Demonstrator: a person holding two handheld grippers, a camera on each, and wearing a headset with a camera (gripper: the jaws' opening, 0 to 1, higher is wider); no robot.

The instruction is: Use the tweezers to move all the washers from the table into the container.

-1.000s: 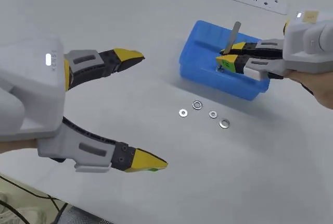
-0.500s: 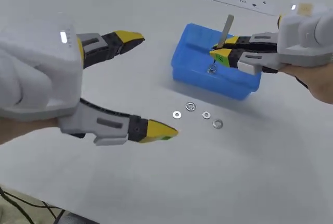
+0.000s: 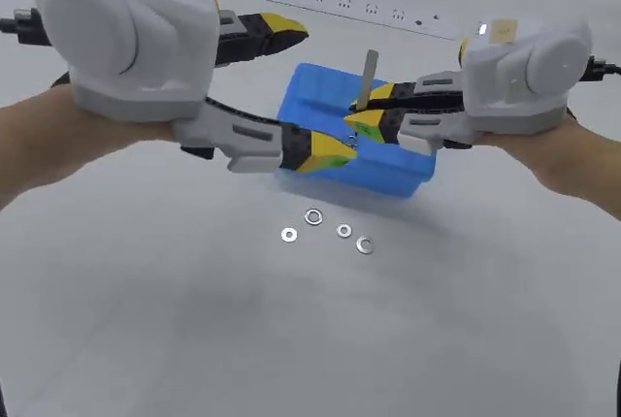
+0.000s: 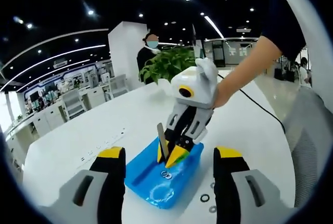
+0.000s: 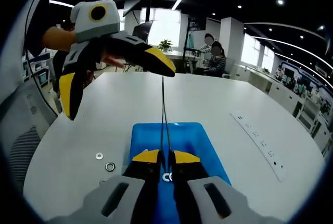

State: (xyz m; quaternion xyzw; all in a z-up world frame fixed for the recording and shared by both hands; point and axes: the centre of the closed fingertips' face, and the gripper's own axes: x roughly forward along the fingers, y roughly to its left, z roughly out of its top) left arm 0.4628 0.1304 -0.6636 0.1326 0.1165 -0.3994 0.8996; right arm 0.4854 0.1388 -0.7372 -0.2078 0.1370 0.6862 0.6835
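Observation:
A blue container [image 3: 393, 171] stands on the white table. My right gripper [image 3: 355, 127] is above it, shut on grey tweezers [image 3: 367, 75] whose tips point down into it. In the right gripper view the tweezers [image 5: 163, 110] run forward from my shut right gripper [image 5: 166, 157] over the container [image 5: 187, 141]. A couple of washers [image 4: 165, 174] lie inside the container [image 4: 148, 183]. Several washers [image 3: 312, 217] lie on the table in front of it. My left gripper [image 3: 315, 90] is open around the container's near left corner and holds nothing.
A white power strip [image 3: 357, 7] lies behind the container. Bare table stretches in front of the washers. The open left gripper [image 5: 112, 52] hangs beyond the container in the right gripper view. People, desks and a plant stand far behind.
My left gripper has moved right and away from me, up to the container, its lower jaw now across the container's front. My right gripper stays over the container with the tweezers.

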